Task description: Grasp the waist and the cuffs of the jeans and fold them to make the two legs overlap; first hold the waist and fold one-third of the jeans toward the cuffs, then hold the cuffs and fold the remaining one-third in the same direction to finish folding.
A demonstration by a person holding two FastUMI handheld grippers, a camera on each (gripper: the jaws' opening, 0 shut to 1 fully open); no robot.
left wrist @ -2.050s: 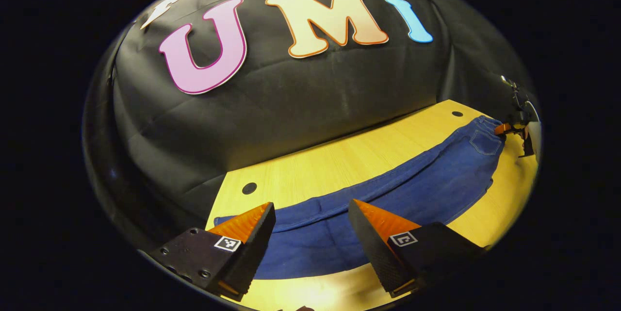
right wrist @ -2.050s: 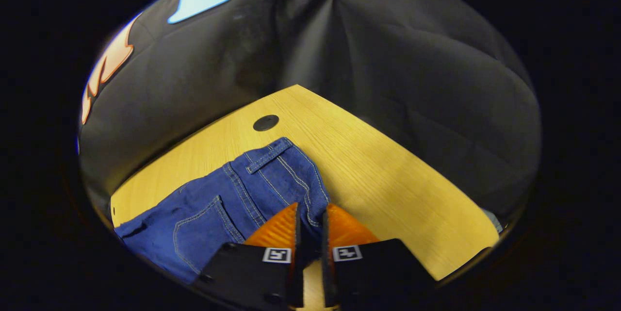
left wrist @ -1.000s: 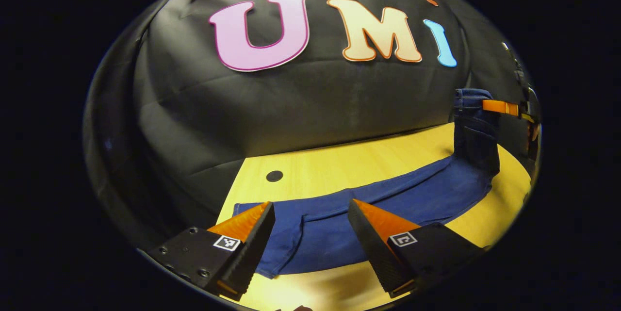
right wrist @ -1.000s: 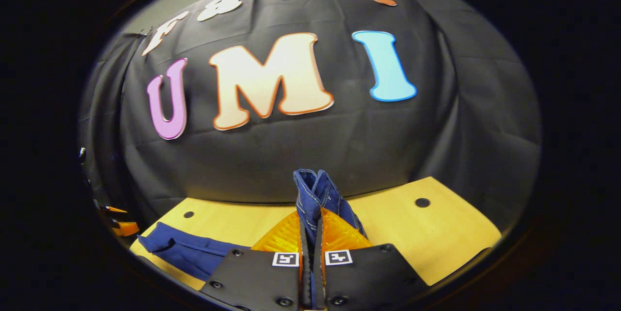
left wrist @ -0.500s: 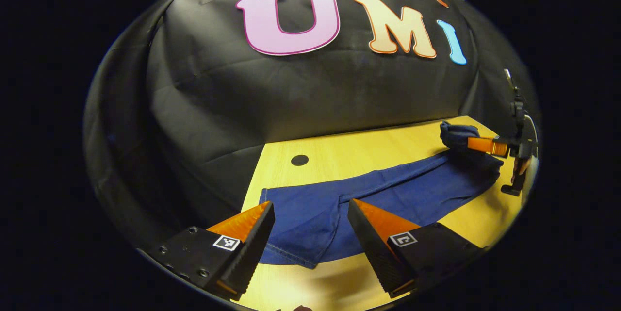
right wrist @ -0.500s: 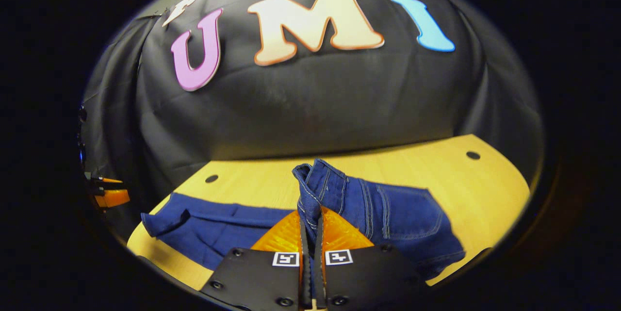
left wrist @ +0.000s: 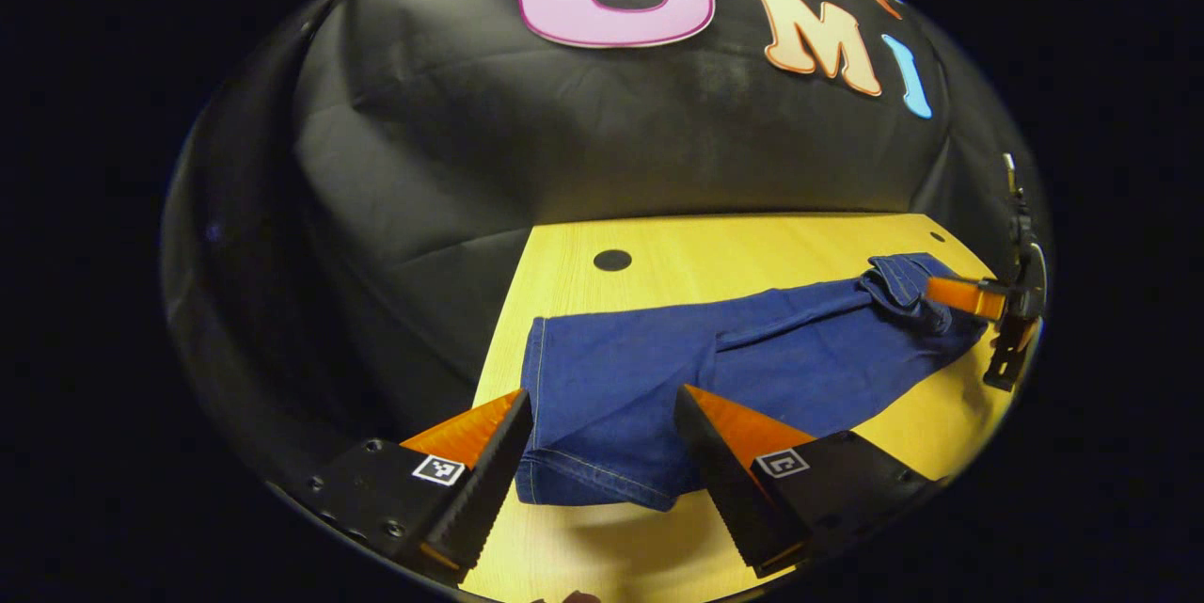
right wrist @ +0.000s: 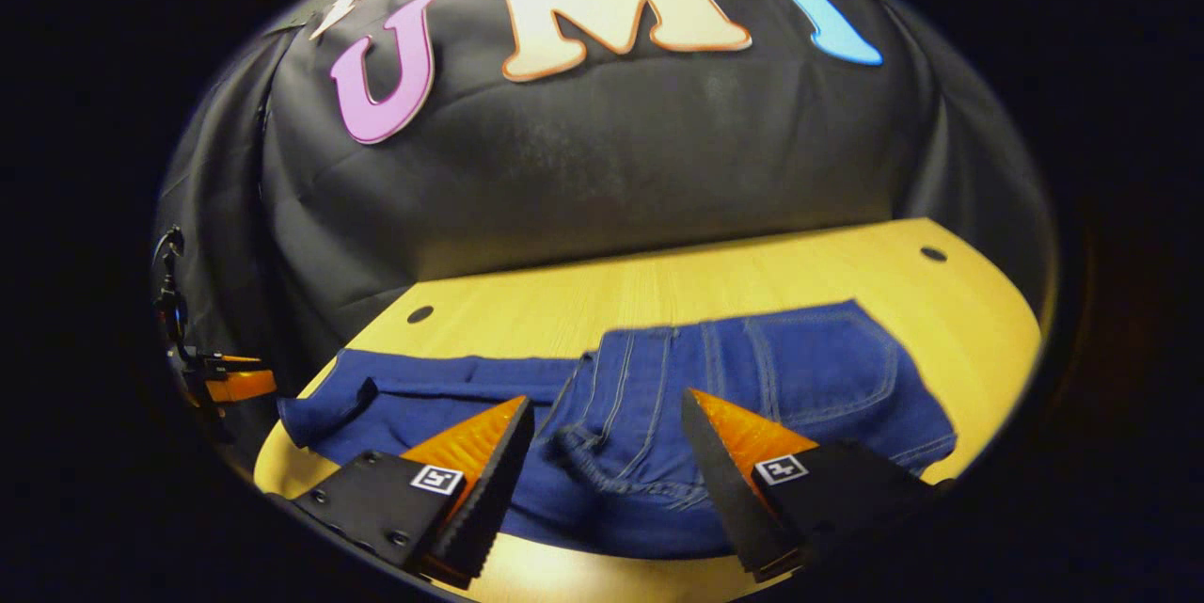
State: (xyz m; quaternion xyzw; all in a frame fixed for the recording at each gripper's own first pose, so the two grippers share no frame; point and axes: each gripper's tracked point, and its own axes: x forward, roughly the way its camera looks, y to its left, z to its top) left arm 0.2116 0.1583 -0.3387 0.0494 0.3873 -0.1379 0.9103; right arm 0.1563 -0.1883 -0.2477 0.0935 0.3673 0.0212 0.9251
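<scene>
- Fingers of the left gripper [left wrist: 602, 415] spread wide, nothing between them; they hang above the cuff end [left wrist: 602, 481] of the jeans [left wrist: 715, 368].
- Right gripper [right wrist: 607, 420] fingers likewise spread apart, pinching nothing, poised over the waist [right wrist: 602, 467].
- Jeans lie lengthwise on the yellow wooden table [right wrist: 658, 288], waist part folded over onto the legs, back pocket [right wrist: 828, 368] facing up.
- Left gripper view: right gripper [left wrist: 978, 297] far off at the folded waist end.

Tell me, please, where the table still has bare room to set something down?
Bare wood lies between the jeans and the booth wall, along the table's back edge, and past the cuffs at the near edge. The middle is crowded with denim.
</scene>
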